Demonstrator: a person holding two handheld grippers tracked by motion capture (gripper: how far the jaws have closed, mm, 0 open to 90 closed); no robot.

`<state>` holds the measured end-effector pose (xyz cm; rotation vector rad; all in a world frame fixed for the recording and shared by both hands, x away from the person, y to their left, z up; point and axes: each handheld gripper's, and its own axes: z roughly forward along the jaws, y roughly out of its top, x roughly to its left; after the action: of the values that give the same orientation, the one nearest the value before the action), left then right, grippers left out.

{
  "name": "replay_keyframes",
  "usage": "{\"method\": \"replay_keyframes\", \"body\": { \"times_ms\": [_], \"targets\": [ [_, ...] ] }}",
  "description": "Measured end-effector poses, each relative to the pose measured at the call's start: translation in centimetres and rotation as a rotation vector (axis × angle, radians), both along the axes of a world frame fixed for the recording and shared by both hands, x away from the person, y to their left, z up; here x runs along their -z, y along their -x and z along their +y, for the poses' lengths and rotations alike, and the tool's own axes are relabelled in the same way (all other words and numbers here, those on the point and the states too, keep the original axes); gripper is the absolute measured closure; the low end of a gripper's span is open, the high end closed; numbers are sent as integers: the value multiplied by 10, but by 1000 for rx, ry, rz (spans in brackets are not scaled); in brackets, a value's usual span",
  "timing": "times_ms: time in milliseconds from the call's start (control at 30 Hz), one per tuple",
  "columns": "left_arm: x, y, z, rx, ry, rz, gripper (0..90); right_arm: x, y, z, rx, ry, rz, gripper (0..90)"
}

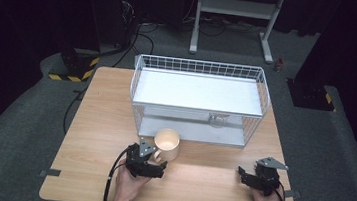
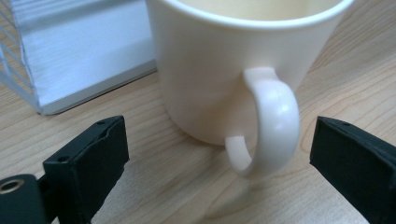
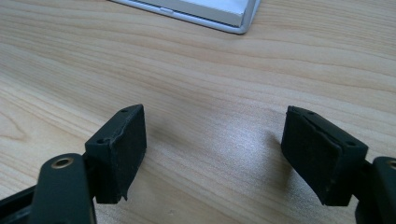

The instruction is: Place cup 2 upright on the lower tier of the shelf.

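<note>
Left gripper view showed my left gripper (image 2: 219,154) spread, mug (image 2: 219,70) handle (image 2: 273,126) at twelve o'clock; I judged centring before clamping best; right gripper (image 3: 212,154) gaped empty

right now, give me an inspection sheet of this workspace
surface: wooden table, bare around the grippers
job's things: cream mug upright on the table just in front of the wire rack, handle turned toward the left gripper
clutter: a small clear item on the rack's lower level, too small to tell what
grippers: left gripper open, jaws either side of the handle, not touching it; right gripper open over bare wood
cables: black cable trails from the left gripper; more cables on the floor left of the table
surroundings: dark room, grey floor, white stand behind, hazard-striped bases at the sides
</note>
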<state>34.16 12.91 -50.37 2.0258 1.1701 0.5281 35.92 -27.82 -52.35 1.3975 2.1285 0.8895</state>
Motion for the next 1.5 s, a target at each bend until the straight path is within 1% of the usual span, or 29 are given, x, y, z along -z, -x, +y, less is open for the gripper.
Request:
{"method": "replay_keyframes", "body": {
  "times_ms": [167, 233, 267, 533, 600, 633, 667, 800, 833, 967, 1000, 1133, 1200, 1300, 1433, 1467, 1500],
  "targets": [
    [1, -4, -4, -3, -8, 3, 43, 0, 0, 0, 0, 0, 0, 224],
    [1, -5, -5, -5, -6, -2, 42, 0, 0, 0, 0, 0, 0, 224],
    [2, -7, -6, -8, 3, 1, 37, 0, 0, 0, 0, 0, 0, 223],
    [4, -13, -11, -12, 19, 6, 20, 0, 0, 0, 0, 0, 0, 224],
    [3, -15, -13, -14, 11, -6, 17, 0, 0, 0, 0, 0, 0, 223],
    [3, -15, -15, -15, 24, -3, 17, 0, 0, 0, -1, 1, -1, 224],
    [2, -17, -17, -15, 29, -7, 17, 0, 0, 0, 0, 0, 0, 223],
    [0, -20, -19, -20, 35, -8, 17, 0, 0, 0, 0, 0, 0, 224],
    [0, -22, -20, -19, 33, -14, 18, 0, 0, 0, 0, 0, 0, 223],
    [-1, -24, -21, -25, 47, -26, 23, 0, 0, 0, 0, 0, 0, 223],
    [0, -26, -22, -28, 56, -22, 26, 0, 0, 0, 0, 0, 0, 223],
    [1, -27, -23, -34, 54, -23, 37, 0, 0, 0, 0, 0, 0, 223],
    [1, -28, -23, -36, 62, -24, 41, 0, 0, 0, 0, 0, 0, 224],
    [1, -29, -24, -39, 62, -34, 49, 0, 0, 0, -1, 1, -1, 223],
    [2, -30, -27, -37, 51, -34, 74, 0, 0, 0, 0, 0, 0, 223],
    [2, -32, -29, -39, 36, -34, 76, 0, 0, 0, 0, 0, 0, 223],
    [1, -33, -30, -43, 33, -30, 75, 0, 0, 0, 0, 0, 0, 223]
  ]
}}
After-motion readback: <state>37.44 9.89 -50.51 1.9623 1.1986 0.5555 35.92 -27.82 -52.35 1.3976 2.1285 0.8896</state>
